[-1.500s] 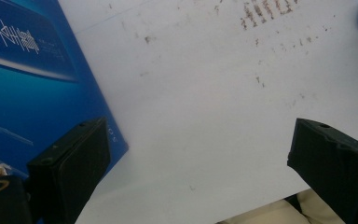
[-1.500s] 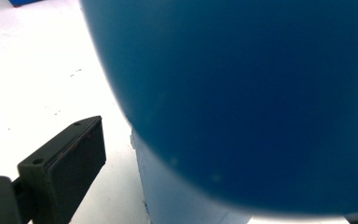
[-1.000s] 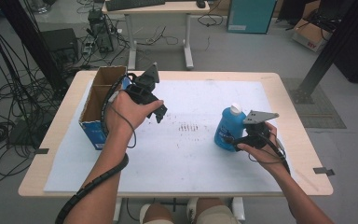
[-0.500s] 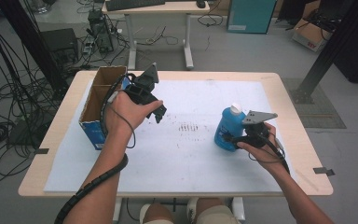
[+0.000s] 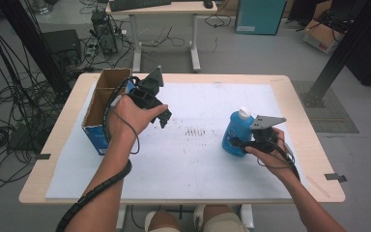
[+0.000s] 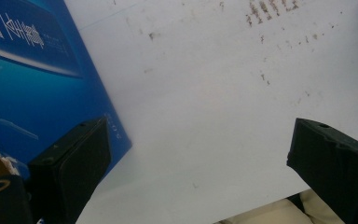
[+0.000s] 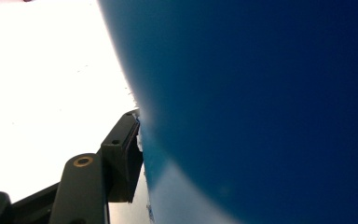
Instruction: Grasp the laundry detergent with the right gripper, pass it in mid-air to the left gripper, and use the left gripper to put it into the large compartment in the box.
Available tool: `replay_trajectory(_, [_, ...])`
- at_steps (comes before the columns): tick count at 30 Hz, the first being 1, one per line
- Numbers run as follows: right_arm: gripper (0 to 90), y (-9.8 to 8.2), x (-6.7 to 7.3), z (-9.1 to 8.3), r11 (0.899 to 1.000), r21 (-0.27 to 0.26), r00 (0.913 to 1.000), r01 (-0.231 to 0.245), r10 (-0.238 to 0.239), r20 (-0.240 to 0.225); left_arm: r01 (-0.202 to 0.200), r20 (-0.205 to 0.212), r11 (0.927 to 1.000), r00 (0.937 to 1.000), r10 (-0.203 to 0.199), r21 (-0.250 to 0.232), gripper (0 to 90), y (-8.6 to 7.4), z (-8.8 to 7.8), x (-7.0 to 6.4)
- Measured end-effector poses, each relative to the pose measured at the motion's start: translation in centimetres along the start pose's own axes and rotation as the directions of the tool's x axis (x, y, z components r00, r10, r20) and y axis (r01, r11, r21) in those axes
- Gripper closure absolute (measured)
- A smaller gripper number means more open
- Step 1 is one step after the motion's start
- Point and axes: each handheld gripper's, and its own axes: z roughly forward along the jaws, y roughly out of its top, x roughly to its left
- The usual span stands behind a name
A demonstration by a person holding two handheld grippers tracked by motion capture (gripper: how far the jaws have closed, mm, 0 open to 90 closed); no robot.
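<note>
A blue bottle [image 5: 234,131] with a white cap stands upright on the white sheet at the right of the table. My right gripper [image 5: 238,142] reaches in from its right at the lower body, and its jaws have just been closing with the bottle between them. In the right gripper view the bottle [image 7: 261,93] is very close, and one black pad [image 7: 123,149] presses against its side. My left gripper [image 5: 164,117] hovers over the sheet beside the blue cardboard box [image 5: 99,104]. In its own view the left gripper [image 6: 198,149] is open with nothing between the jaws.
The open-topped box [image 6: 28,84] stands at the table's left edge. A white sheet [image 5: 188,159] with a patch of dark specks [image 5: 195,131] covers most of the wooden table [image 5: 314,159]. Cables, a desk and cartons stand on the floor beyond.
The right gripper's jaws have drawn in around the bottle's lower body. Both hands and the bottle have stayed where they were.
</note>
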Motion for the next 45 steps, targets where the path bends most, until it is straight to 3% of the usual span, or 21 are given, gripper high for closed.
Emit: replay_trajectory(45, [39.9,-0.05,-0.11,-0.02,1.000,0.000,0.9998,-0.013,0.013,-0.013,-0.001,-0.006,1.0000,1.0000,0.001,0.001,6.3,-0.40,-0.22,0.17])
